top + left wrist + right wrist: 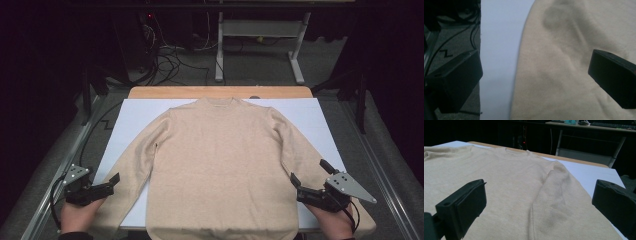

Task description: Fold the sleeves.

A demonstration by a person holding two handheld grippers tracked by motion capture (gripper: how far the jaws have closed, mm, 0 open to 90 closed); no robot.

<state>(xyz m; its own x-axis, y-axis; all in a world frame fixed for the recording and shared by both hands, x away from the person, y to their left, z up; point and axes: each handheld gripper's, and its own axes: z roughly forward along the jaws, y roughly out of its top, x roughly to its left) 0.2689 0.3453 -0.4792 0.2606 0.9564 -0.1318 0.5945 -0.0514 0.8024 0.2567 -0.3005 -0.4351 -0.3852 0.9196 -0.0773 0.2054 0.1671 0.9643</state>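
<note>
Between the two hand-held grippers lies a beige sweater [220,170], spread flat and face up on a white sheet [320,120] over the wooden worktop [150,92], with its collar on the far side and its hem at the near edge. The left hand-held gripper [114,183] hovers at the cuff end of the left sleeve [131,175], its jaws wide apart and holding nothing; in the left gripper view one jaw hangs over the sleeve and the other out past the edge of the sheet. The right hand-held gripper [309,176] hovers over the end of the right sleeve [300,155], also spread wide and empty, with the sleeve running away between its jaws in the right gripper view. The likely trouble is a bite that catches only the top layer of knit, so the sleeve stretches or sags instead of lifting cleanly. A jaw pushed down too low could also pinch the sheet together with the cloth and drag it. If one side pulls ahead of the other, the body could skew and wrinkle. By count: one sweater with two sleeves, one sheet, one worktop, two hand-held grippers.
</note>
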